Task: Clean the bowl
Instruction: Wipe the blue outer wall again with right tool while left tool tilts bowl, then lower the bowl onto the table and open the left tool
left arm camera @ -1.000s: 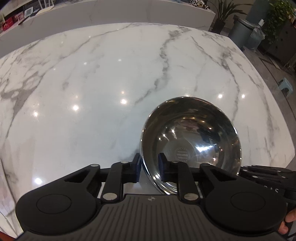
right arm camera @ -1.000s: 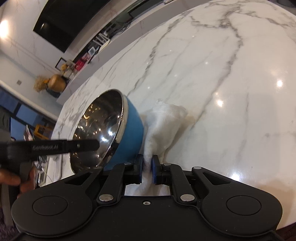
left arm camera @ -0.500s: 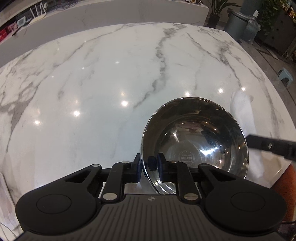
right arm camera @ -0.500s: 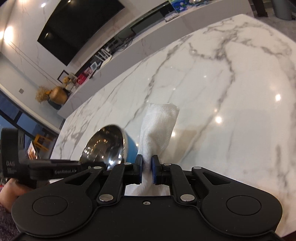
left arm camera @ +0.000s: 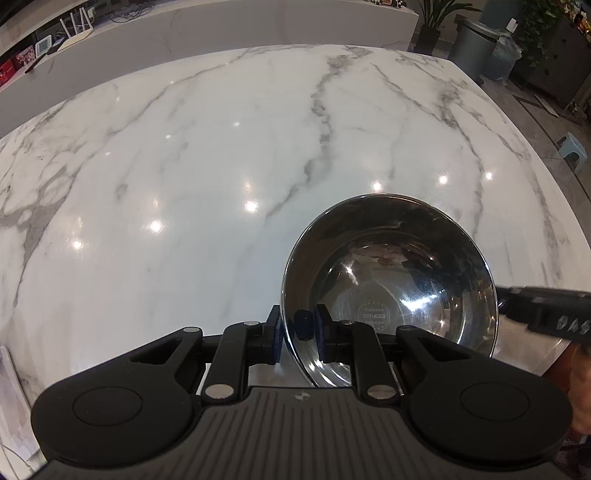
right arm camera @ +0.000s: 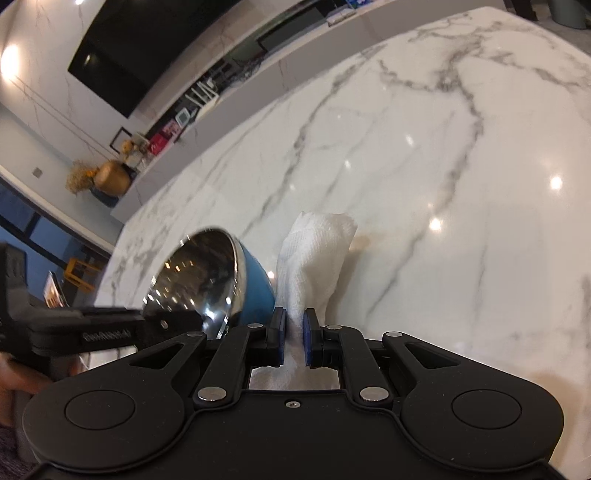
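Note:
A steel bowl point(left arm camera: 388, 280) with a blue outside stands tilted on the marble table point(left arm camera: 207, 177). My left gripper point(left arm camera: 297, 328) is shut on its near rim, one pad outside and one inside. In the right wrist view the same bowl point(right arm camera: 207, 277) leans at the left, its blue wall point(right arm camera: 256, 291) facing the cloth. My right gripper point(right arm camera: 294, 334) is shut on a white cloth point(right arm camera: 314, 258), which stands up from the jaws just right of the bowl, above the table. The right gripper's body point(left arm camera: 546, 310) shows at the left wrist view's right edge.
The marble table point(right arm camera: 443, 166) stretches far ahead and to the right. A long counter point(left arm camera: 221, 29) runs behind it. A grey bin point(left arm camera: 476, 48), plants and a small stool point(left arm camera: 572, 146) stand on the floor at the right. A person's hand point(right arm camera: 22, 373) holds the left gripper.
The right gripper has lifted the cloth off the table beside the bowl, so it now stands up in the jaws. The left gripper kept its hold on the bowl's rim.

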